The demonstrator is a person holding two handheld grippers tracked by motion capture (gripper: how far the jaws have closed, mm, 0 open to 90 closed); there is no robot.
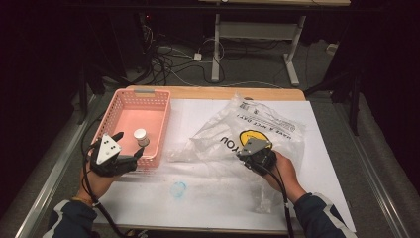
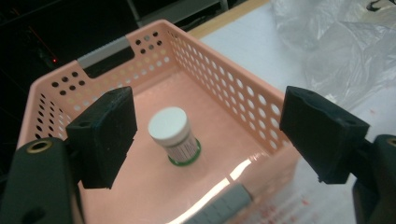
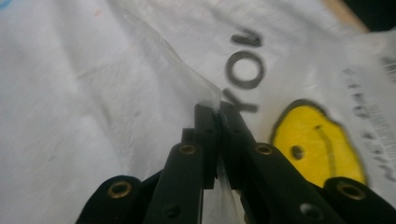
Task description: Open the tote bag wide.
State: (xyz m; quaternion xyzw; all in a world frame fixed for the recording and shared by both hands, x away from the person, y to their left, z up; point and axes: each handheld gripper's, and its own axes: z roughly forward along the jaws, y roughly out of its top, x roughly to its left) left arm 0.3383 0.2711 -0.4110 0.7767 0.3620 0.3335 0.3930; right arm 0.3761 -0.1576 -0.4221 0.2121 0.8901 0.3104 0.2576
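Left tool [image 2: 208,140] wide around bottle [image 2: 173,135] in basket [image 2: 233,86]

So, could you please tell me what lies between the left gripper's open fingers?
In the left gripper view, the left gripper frames a small white-capped bottle standing upright on the pink basket's floor, touching neither finger.

Pink perforated basket [image 2: 224,88], white-capped bottle [image 2: 173,135], clear bag [image 1: 257,126] with yellow face.

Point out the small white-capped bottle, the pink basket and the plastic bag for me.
small bottle [image 2: 167,124]: left gripper view, on its white cap.
pink basket [image 2: 233,88]: left gripper view, on its perforated side wall.
plastic bag [image 1: 267,116]: high view, on the printed clear film near its far end.
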